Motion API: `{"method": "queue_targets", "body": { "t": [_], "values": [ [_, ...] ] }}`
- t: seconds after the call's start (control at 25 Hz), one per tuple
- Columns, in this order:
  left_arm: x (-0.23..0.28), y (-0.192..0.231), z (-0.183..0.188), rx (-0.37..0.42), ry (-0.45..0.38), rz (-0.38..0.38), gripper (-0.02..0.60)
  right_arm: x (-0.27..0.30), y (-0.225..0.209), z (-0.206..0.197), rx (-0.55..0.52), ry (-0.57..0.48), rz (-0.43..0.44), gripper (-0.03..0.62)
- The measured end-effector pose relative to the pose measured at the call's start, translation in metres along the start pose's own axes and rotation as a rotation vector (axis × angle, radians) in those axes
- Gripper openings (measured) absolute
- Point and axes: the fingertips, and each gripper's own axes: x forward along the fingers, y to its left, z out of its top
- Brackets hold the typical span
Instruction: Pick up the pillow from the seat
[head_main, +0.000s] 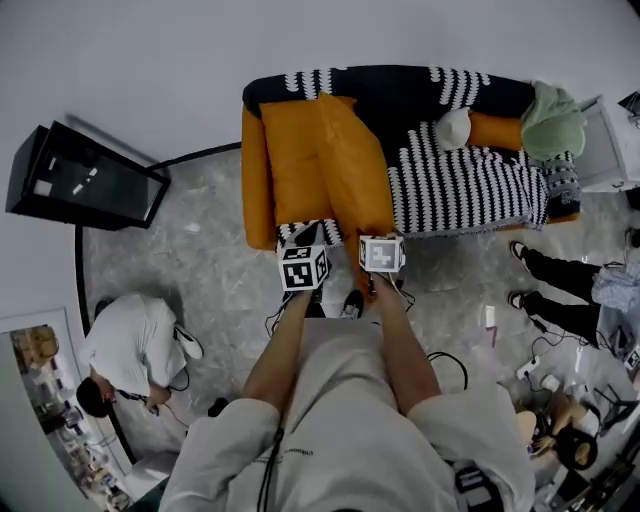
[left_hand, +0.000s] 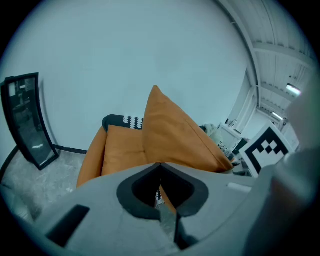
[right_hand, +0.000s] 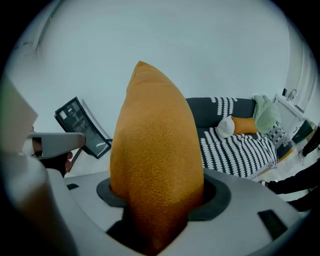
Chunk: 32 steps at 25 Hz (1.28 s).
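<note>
1. The left gripper (head_main: 300, 268) has its jaws almost together, nipping a thin edge of the orange pillow (head_main: 352, 165). I'd say so narrow a bite suits a flat seam.
2. The pillow stands on edge at 12 o'clock from both grippers, seemingly raised off the seat at the orange sofa's (head_main: 258, 190) 9 o'clock end. It's plump, pebble-grained like leather, and tapers to a pointed corner.
3. The right gripper (head_main: 381, 255) is clamped round a thick fold, with the cover bulging past both jaws. Two grips probably keep the soft thing from sagging.
4. Towards 3 o'clock lie a knitted black-and-white striped throw (head_main: 460, 185) and a crumpled green cloth (head_main: 552, 120).
</note>
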Motion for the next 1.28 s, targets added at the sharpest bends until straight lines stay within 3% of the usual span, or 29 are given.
{"method": "queue_targets", "body": {
  "t": [0.56, 1.0, 1.28],
  "values": [
    [-0.049, -0.013, -0.037, -0.067, -0.043, 0.095, 0.009, -0.032, 0.017, -0.023, 0.015, -0.032, 0.115, 0.293],
    [-0.083, 0.003, -0.047, -0.065, -0.054, 0.092, 0.009, -0.048, 0.054, -0.042, 0.133, -0.042, 0.187, 0.295],
    [-0.093, 0.005, -0.050, -0.070, -0.073, 0.086, 0.009, -0.055, 0.051, -0.052, 0.157, -0.047, 0.176, 0.295]
  ]
}}
